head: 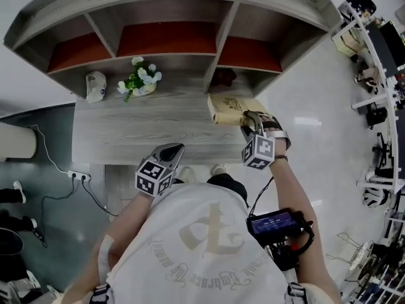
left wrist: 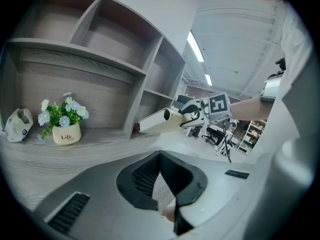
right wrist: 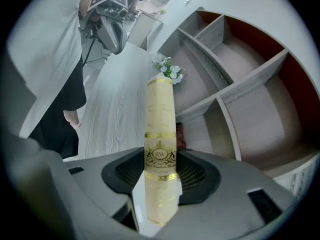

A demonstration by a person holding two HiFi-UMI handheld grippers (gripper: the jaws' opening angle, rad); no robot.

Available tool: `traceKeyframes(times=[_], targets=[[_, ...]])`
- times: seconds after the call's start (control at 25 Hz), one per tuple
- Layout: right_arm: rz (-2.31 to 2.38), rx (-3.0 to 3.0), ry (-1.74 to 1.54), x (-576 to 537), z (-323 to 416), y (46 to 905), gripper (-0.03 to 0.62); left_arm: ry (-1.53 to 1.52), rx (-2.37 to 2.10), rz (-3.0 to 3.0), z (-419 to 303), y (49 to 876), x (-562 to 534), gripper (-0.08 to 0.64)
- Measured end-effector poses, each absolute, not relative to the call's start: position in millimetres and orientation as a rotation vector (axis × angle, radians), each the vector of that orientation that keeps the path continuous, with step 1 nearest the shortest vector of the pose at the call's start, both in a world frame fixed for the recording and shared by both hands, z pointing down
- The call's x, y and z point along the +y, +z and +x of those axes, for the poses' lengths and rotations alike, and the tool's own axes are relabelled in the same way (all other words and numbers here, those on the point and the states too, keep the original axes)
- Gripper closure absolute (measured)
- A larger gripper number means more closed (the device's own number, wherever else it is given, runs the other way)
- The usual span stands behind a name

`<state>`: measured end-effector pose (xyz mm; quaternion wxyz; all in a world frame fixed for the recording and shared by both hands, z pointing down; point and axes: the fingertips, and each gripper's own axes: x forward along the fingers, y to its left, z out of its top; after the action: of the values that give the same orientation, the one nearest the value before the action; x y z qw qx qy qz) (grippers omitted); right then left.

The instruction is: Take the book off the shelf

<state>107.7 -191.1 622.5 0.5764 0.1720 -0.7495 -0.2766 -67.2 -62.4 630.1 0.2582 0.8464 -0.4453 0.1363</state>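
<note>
Both tongs first: my right tongs [right wrist: 160, 170] are clamped on one end of the cream book [right wrist: 160, 115], which is off the shelf [head: 166, 38] and held over the right end of the counter [head: 126, 135]. My left tongs [left wrist: 161, 159] hang pinched together and empty near the counter's front edge. With the grip so close to one end, I reckon the long free part could sag or twist in the pads on a quick swing, and farther out its far corner could clip the shelf's divider or the flower pot [head: 140, 82].
</note>
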Motion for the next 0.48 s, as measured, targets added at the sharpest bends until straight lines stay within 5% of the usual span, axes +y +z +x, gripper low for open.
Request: traceKeyframes(times=[0.48], targets=[[0.116, -1.724, -0.383, -194, 79, 669, 0.391, 0.339, -1.319, 2.204, -101, 635, -62, 0.546]])
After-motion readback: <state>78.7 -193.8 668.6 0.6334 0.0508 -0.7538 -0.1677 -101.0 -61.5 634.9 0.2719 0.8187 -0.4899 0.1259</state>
